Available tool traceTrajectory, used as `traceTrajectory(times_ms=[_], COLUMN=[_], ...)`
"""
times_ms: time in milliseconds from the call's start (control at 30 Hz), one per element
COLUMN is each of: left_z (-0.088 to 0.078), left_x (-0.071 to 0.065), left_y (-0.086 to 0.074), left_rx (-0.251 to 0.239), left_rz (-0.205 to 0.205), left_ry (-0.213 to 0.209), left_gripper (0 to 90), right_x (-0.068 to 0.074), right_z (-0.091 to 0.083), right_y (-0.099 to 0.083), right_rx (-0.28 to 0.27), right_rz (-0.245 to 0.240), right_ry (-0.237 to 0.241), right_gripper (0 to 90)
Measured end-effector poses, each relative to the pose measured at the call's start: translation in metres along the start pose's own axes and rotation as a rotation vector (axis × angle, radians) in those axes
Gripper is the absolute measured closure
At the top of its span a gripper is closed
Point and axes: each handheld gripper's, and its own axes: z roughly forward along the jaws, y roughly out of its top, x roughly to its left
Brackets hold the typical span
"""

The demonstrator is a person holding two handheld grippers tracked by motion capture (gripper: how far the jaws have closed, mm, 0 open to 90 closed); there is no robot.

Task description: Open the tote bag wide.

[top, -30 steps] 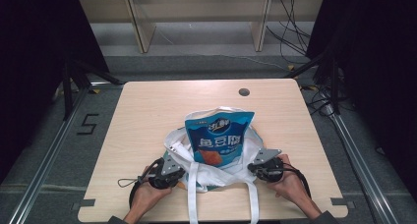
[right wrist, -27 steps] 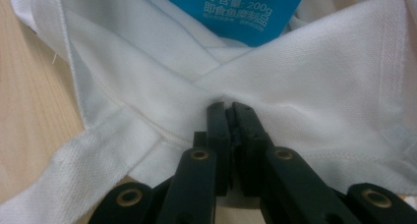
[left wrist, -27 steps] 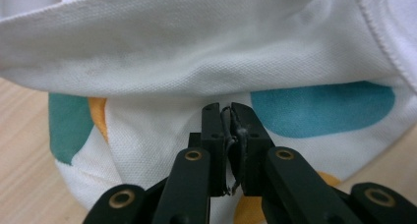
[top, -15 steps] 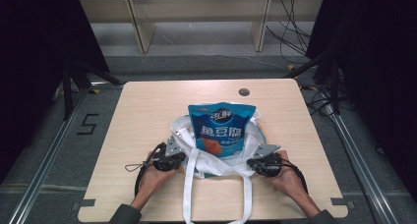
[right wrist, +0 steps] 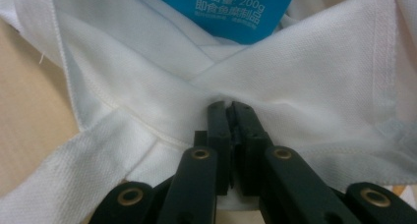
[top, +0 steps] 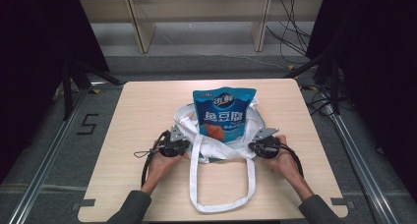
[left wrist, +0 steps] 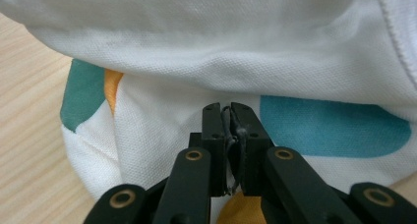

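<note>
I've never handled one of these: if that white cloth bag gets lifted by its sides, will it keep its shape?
Probably not. The white cloth bag looks soft: it creases near the left gripper and right gripper. Its handle loop lies limp. The blue snack pouch could tip.

Bag and both hands shifted up the table

The white tote bag [top: 221, 135] and blue snack pouch [top: 224, 115] now sit farther from the table's [top: 137, 106] near edge, and the left gripper [top: 178, 146] and right gripper [top: 256, 146] (each pinching bag cloth) have gone forward with them; the handle loop [top: 223, 204] trails behind.
</note>
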Motion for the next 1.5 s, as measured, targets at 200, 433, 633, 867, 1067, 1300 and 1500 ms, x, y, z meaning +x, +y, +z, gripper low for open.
traceTrajectory(times_ms=[200,433,633,867,1067,1300,1500], left_z=[0.002,0.003,0.0,-0.02,-0.046,-0.056,-0.064], left_x=[0.003,0.002,-0.001,-0.001,-0.003,-0.004,-0.011], left_y=[0.001,0.0,0.002,0.009,0.009,0.002,-0.006], left_rx=[-0.007,-0.019,-0.015,0.0,-0.048,-0.067,-0.094], left_rz=[-0.001,-0.017,0.002,0.019,0.0,-0.031,-0.052], left_ry=[0.0,-0.001,0.002,-0.063,-0.055,-0.047,-0.061], left_gripper=[83.9,83.5,76.2,55.9,40.7,32.6,29.1], right_x=[-0.005,-0.007,-0.008,-0.013,-0.012,-0.007,-0.001], right_z=[0.005,0.004,0.0,-0.032,-0.06,-0.069,-0.071], right_y=[0.003,0.002,0.003,0.012,0.011,0.005,0.002], right_rx=[0.0,0.001,-0.025,-0.117,-0.21,-0.196,-0.2], right_rz=[0.007,0.006,0.03,0.034,0.08,0.108,0.126], right_ry=[-0.007,-0.005,0.001,-0.032,-0.068,-0.056,-0.034], right_gripper=[87.2,87.0,82.8,72.7,54.8,44.9,40.8])
